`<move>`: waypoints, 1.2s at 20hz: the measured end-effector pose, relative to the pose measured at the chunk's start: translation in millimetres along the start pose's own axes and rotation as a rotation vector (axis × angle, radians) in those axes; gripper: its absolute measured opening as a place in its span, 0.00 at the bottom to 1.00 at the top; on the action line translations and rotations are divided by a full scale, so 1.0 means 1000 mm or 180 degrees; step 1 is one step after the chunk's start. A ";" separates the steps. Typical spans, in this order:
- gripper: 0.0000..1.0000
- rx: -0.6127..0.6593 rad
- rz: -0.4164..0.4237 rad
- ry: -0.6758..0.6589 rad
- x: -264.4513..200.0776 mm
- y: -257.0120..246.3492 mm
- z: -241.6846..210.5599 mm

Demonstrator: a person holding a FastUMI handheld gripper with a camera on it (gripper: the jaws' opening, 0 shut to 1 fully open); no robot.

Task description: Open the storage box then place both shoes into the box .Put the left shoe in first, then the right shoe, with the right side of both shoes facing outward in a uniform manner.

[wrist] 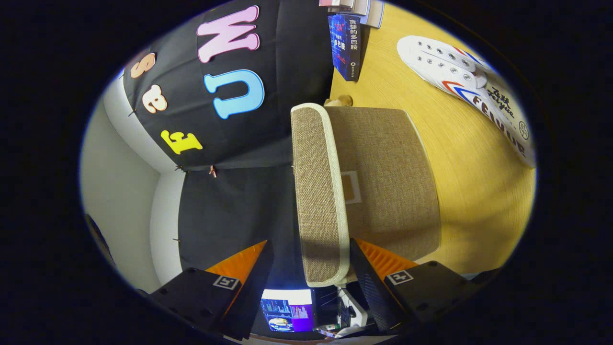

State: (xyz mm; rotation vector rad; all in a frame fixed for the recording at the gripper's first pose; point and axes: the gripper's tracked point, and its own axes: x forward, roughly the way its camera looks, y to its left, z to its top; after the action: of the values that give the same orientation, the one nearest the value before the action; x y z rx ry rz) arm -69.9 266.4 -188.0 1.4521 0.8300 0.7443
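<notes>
Looking along your tongs (306, 275), the storage box (383, 187) sits right ahead of the fingertips, and its lid (318, 191) is the bit that matters: the pale-trimmed edge of the lid runs lengthwise straight away from you, and its near corner sits in the gap between the two fingers. The fingers are spread wide, with clear space on both sides of that edge, so the tongs are released and not pressing on anything yet. The view's rolled over on its side, so the wooden worktop (479, 201) reads as a wall on the right-finger side of the box, with the booth cloth off on the other side. My guess is you're still on the lid-opening step, and a squeeze here would catch the trimmed edge if you nudge in a touch. The one white shoe (467, 88) I can make out lies well beyond the box on the worktop, sole edge toward the box, its length slanting across. A blue book (346, 45) stands at the far end, near the wall. Plenty of bare worktop between box and shoe.
</notes>
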 end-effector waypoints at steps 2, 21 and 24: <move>0.80 0.0016 -0.0035 -0.0077 -0.002 0.006 0.005; 0.05 -0.0211 0.0050 0.0015 0.065 0.117 -0.004; 0.05 -0.0326 0.0080 0.0118 0.091 0.138 -0.014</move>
State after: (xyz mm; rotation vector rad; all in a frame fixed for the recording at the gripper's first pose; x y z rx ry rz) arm -25.5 350.9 -52.7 1.3631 0.7919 0.8232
